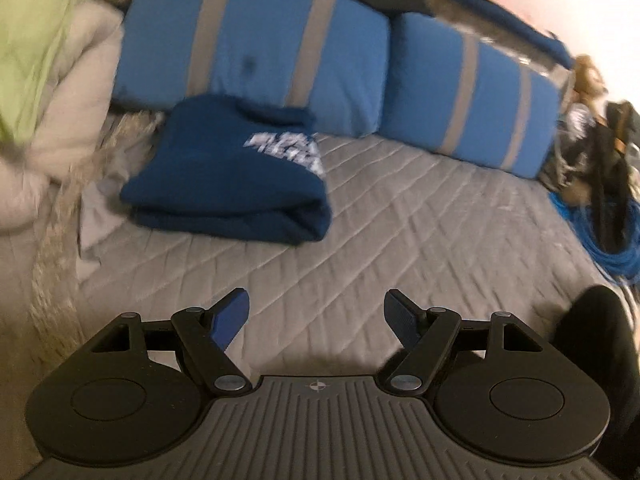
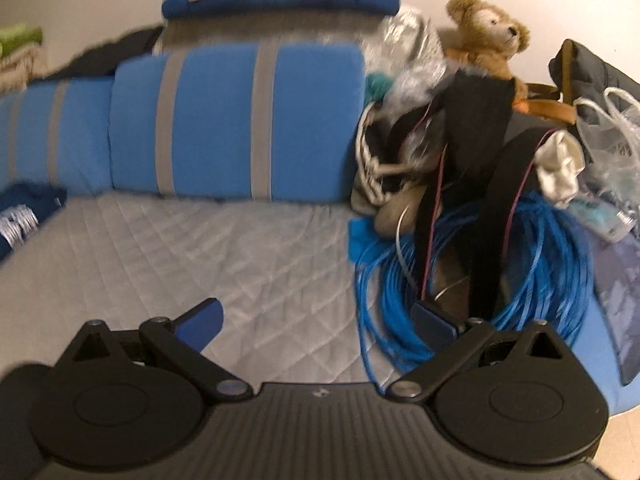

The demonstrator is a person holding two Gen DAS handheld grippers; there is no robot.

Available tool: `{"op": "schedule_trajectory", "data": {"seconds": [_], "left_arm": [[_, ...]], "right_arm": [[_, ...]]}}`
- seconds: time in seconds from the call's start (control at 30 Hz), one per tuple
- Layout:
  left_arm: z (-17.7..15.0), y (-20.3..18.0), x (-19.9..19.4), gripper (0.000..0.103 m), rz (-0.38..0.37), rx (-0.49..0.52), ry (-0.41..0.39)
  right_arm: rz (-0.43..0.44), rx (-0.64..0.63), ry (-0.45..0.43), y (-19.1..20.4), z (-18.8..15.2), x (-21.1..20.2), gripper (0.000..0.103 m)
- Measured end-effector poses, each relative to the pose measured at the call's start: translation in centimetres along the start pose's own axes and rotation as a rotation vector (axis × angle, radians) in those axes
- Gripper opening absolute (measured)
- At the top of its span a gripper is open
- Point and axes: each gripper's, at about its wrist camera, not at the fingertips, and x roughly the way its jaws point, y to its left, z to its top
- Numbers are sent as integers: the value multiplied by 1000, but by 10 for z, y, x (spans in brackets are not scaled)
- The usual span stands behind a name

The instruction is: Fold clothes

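The left gripper [image 1: 317, 312] has its blue-padded fingers [image 1: 229, 320] spread wide apart, holding nothing, above the grey quilted bed [image 1: 400, 216]. Beyond them, toward the left of that view, lies the navy garment [image 1: 232, 184], folded into a thick bundle with white lettering on top, resting on the quilt. Its far edge lies against or just in front of the left of two blue pillows [image 1: 256, 48] with grey stripes. To the left of the garment is a heap of cream and green bedding [image 1: 48, 80]; a piece of pale cloth [image 1: 96, 220] pokes out from under the bundle's left side.

The right gripper [image 2: 318, 322] is likewise spread wide with nothing between its fingers [image 2: 200, 326]. Its left pad hangs over bare quilt; its right pad sits in front of a coil of blue cable [image 2: 532, 280] at the bed's right side. Black straps [image 2: 472, 168] hang down over the coil from a pile of clutter, topped by a brown teddy bear [image 2: 484, 32], with a clear plastic bag [image 2: 612, 140] to the right. In this view only a corner of the garment shows at the far left edge, well apart from the fingers.
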Motion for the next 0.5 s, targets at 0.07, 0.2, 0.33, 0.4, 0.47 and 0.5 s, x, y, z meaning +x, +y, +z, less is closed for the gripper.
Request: {"op": "schedule_trajectory", "data": {"seconds": [0.07,0.2,0.33,0.4,0.47,0.5], "left_arm": [[-5,5,10,74,34,-2,-16],[-12,10,29,74,103,16,-25],[-17,16,50,74,153,23,-26],[-20,21,62,74,163,5,-17],[-23,26,73,74,176,-11,-5],[-24,28,78,74,182,-15,1]], "right_arm": [[-3,0,15,8,-14,18,102],[-6,1,40,20,-37,46,102],[-25,10,62,25,-57,69,102],[-41,12,73,27,-64,79,102],[-51,18,86,29,-71,88,102],[-56,22,92,30,-74,92,102]]}}
